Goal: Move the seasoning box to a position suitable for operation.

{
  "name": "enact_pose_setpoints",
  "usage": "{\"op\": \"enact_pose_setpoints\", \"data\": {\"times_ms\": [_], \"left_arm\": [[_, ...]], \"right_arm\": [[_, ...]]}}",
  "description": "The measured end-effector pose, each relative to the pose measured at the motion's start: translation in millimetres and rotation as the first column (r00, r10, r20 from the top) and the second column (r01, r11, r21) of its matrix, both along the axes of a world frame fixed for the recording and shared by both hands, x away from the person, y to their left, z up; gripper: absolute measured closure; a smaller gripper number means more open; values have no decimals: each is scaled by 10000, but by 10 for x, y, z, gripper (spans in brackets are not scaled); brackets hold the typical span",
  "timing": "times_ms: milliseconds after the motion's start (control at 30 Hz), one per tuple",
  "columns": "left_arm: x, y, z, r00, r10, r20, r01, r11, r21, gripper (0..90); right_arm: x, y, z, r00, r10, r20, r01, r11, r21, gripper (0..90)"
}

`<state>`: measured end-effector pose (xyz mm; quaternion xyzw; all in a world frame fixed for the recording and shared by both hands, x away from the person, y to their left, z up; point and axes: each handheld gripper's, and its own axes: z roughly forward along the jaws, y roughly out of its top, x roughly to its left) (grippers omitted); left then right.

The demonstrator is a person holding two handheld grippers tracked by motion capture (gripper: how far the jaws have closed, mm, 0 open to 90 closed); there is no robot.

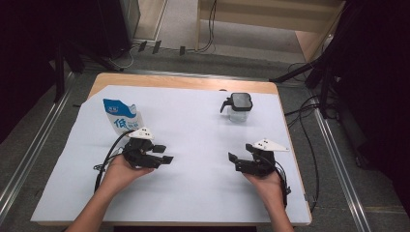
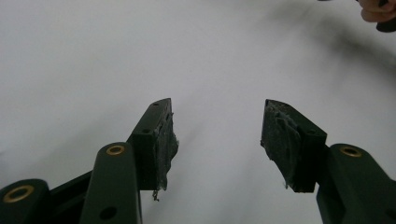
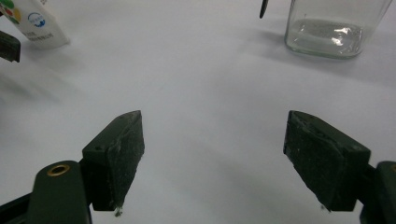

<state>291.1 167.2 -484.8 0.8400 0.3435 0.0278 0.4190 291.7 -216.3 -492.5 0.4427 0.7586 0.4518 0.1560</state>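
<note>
I note my left gripper [image 1: 164, 153] at 8 o'clock and right gripper [image 1: 233, 162] at 4 o'clock, both jaws apart and empty; pouch [image 1: 120, 117] at 10, jar [image 1: 239, 107] at 1.

Sitting on the table [image 1: 203, 203] I'm counting one white pouch [image 1: 120, 116], one glass jar [image 1: 238, 107], and two claws hovering nearby

Right gripper [image 3: 212, 161] stood with jaws apart over white sheet [image 3: 196, 79]; glass jar [image 3: 335, 25] and pouch [image 3: 35, 21] lay beyond.
</note>
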Motion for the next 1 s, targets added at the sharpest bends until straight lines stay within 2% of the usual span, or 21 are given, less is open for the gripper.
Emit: {"op": "enact_pose_setpoints", "data": {"times_ms": [67,100,233,267,367,467,567,633,700,767,833,1000], "left_arm": [[-7,8,-6,10000,-50,61,49,9999,119,424],[-14,33,-10,9999,-103,1,103,9999,74,418],[-35,63,6,10000,-64,-27,64,9999,-105,407],[-44,74,10,10000,-34,90,35,9999,-139,407],[-62,108,17,9996,62,267,-57,9998,-182,396],[-75,142,14,9993,106,360,-98,9998,-197,393],[-79,171,20,9992,144,375,-134,9996,-262,394],[-78,181,22,9992,176,353,-170,9997,-157,393],[-61,183,6,9992,192,340,-190,9998,-67,391],[-54,183,-2,9992,197,338,-195,9998,-62,383],[-45,190,-8,9989,246,407,-248,9997,46,383],[-45,199,6,9988,233,419,-229,9997,-103,394]], "right_arm": [[4,4,23,9999,11,112,-12,10000,43,235],[18,19,46,9996,54,290,-52,10000,-68,244],[61,45,64,9989,-9,478,15,9999,-120,253],[61,45,64,9989,-9,478,15,9999,-120,253],[90,51,54,9993,-2,363,6,9999,-125,288],[131,46,47,9999,-105,15,106,9998,-175,308],[145,42,61,9999,-104,112,106,9998,-172,330],[144,31,66,10000,-50,57,50,10000,-19,370],[152,13,69,9996,163,-236,-153,9991,394,397],[156,9,71,9995,216,-244,-205,9988,443,402],[150,4,87,9999,141,-25,-140,9995,298,417],[136,-28,107,9995,138,273,-146,9994,301,456]]}}
